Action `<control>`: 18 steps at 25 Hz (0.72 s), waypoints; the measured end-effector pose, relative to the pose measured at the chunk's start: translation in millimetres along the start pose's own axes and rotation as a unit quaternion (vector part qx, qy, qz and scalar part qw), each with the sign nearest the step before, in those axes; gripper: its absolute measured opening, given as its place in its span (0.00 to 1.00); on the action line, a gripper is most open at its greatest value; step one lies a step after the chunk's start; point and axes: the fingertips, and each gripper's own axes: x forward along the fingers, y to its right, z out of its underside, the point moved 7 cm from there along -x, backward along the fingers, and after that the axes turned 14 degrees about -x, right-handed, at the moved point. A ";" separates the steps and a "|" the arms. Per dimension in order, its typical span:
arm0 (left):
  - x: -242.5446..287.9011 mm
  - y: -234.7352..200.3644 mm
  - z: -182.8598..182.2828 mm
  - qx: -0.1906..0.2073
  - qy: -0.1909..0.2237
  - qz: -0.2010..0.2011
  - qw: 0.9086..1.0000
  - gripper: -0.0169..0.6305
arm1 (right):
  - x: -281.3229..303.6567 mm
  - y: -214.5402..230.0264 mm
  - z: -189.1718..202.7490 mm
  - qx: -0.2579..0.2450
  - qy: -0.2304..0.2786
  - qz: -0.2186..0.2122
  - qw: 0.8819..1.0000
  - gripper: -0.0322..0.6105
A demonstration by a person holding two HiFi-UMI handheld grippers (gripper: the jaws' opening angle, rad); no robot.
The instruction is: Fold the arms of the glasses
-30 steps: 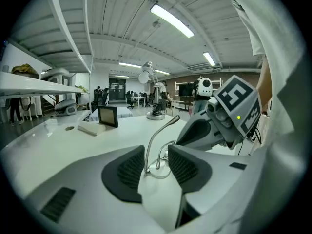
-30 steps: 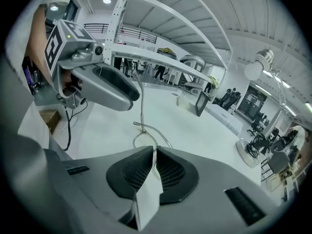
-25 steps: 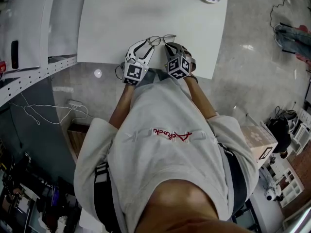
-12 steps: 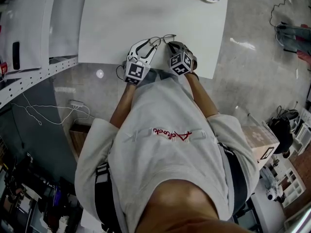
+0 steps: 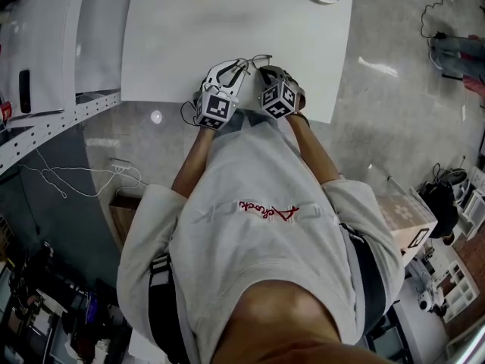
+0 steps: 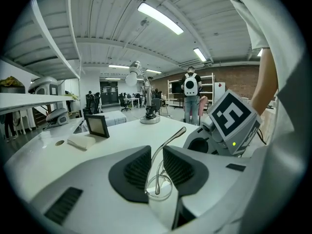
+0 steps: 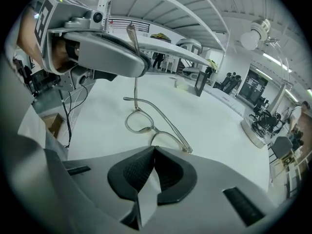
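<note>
Glasses (image 7: 152, 127) stand between the two grippers at the near edge of the table (image 5: 227, 21). The left gripper's (image 6: 156, 152) jaws have just been closing and now stand a little apart, with the glasses' raised arm upright between the pads but not squeezed. The right gripper's (image 7: 155, 147) jaws are pressed together on the near lens rim.

Overhead head view; both close gripper views across shared glasses (image 7: 152, 128).
</note>
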 end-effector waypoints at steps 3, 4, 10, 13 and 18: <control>8.3 2.4 -0.7 0.016 -0.010 0.004 1.000 0.19 | 0.0 -0.9 -0.5 -0.001 0.000 -0.001 1.000 0.07; 11.2 3.5 -0.2 0.022 -0.015 0.005 1.000 0.19 | -0.1 -1.1 -1.0 -0.002 0.000 -0.001 1.000 0.07; 34.8 13.9 2.9 0.059 -0.050 0.022 0.997 0.19 | -0.7 -1.1 -2.1 -0.004 0.002 -0.003 1.000 0.07; 46.1 17.3 4.7 0.069 -0.066 0.027 0.995 0.19 | -1.0 -1.2 -1.5 -0.004 0.003 -0.003 1.000 0.07; 57.3 19.6 11.8 0.068 -0.082 0.034 0.994 0.19 | -1.8 -0.2 -0.7 -0.003 0.007 -0.004 1.000 0.07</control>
